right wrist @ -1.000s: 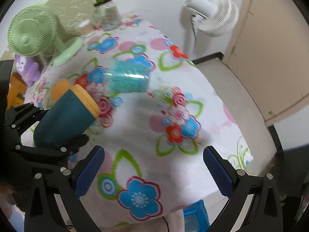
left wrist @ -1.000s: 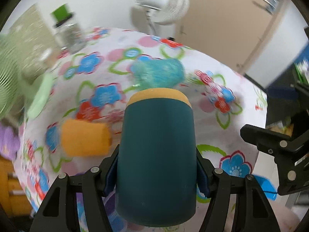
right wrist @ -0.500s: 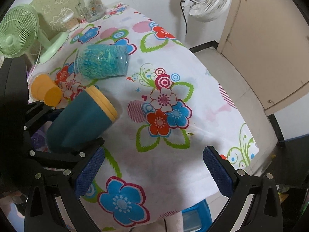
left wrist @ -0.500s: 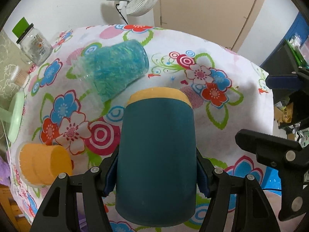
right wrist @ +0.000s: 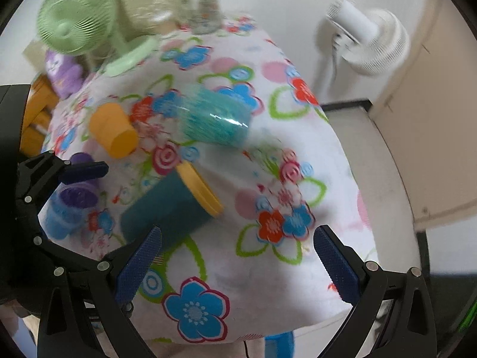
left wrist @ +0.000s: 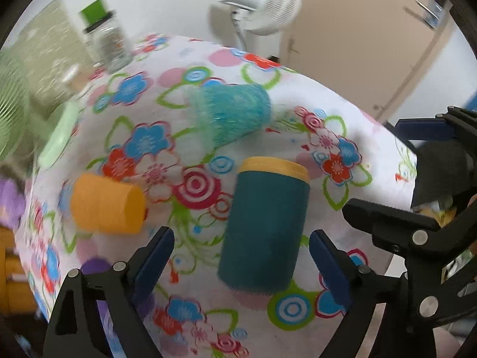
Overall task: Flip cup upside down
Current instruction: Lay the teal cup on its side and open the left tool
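Observation:
A dark teal cup with a yellow rim (left wrist: 265,226) rests on the flowered tablecloth (left wrist: 190,137), yellow rim away from me. My left gripper (left wrist: 240,256) is open, its blue pads apart on either side of the cup's base and not touching it. The same cup shows in the right wrist view (right wrist: 176,205), left of my right gripper (right wrist: 235,265), which is open and empty over the cloth.
An orange cup (left wrist: 107,205) and a clear teal-patterned cup (left wrist: 235,116) lie on their sides. A purple cup (right wrist: 74,197) sits near the left. A green fan (right wrist: 74,15), a jar (left wrist: 104,41) and a white fan (left wrist: 262,3) stand behind. The table edge is near.
My left gripper has opened and let go of the teal cup, then drawn back a little. The cup now rests on the cloth. My right gripper stays open.

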Demonstrator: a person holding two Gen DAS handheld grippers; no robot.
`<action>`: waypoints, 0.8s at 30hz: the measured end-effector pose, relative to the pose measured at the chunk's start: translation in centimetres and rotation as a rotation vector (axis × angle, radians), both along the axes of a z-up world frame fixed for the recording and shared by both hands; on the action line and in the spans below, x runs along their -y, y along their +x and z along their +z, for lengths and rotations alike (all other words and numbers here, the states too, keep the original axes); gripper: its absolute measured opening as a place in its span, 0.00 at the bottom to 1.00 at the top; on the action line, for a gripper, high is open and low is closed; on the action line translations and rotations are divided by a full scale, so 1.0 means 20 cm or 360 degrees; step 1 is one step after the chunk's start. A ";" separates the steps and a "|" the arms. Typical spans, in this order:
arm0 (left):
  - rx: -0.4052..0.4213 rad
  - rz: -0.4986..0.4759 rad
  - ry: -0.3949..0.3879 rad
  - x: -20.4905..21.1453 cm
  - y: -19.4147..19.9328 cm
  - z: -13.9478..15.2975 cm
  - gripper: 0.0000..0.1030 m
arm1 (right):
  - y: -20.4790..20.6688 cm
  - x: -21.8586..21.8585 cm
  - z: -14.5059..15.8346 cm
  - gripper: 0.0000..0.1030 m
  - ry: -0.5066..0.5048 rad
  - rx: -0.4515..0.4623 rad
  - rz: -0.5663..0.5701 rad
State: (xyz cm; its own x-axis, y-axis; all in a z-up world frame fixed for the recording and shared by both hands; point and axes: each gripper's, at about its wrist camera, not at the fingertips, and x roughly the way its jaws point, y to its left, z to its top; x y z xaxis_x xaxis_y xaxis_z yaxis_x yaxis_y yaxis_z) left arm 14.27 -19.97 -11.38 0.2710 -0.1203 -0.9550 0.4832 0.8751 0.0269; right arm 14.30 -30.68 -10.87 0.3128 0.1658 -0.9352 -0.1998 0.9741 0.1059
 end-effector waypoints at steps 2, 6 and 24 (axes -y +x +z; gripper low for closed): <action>-0.0013 0.0128 -0.0014 -0.05 -0.01 0.03 0.91 | 0.02 -0.04 0.04 1.00 0.0005 0.0032 0.0100; -0.0019 0.0385 -0.0050 -0.15 -0.05 0.09 0.91 | 0.03 -0.11 0.10 1.00 0.0028 0.0088 0.0309; -0.0117 0.0999 -0.0109 -0.36 -0.27 -0.03 0.92 | 0.05 -0.50 0.02 0.96 -0.0190 0.0196 0.1494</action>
